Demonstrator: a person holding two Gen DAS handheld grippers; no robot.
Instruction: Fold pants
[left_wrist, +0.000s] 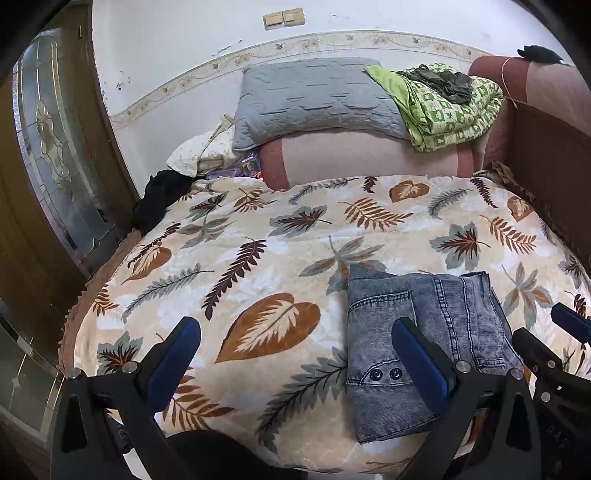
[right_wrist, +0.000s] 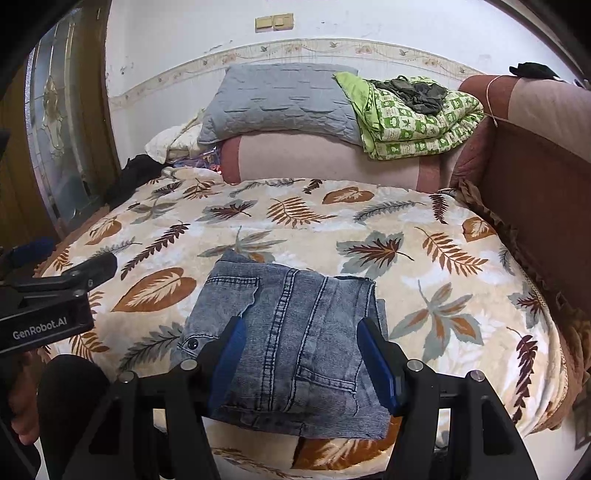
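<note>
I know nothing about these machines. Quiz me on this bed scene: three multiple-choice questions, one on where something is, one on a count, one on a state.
1. Where does the green patterned quilt lie?
A. on the pink bolster, beside the grey pillow
B. on the floor
C. over the jeans

2. How many dark buttons show on the jeans in the left claw's view?
A. none
B. two
C. five

3. How do the jeans lie?
A. spread out at full length
B. hanging from a claw
C. folded into a compact bundle on the leaf blanket

Answers:
1 A: the quilt rests on the pink bolster, right of the grey pillow.
2 B: two dark buttons sit side by side.
3 C: the folded denim lies on the leaf blanket; the left claw and right claw are open.
</note>
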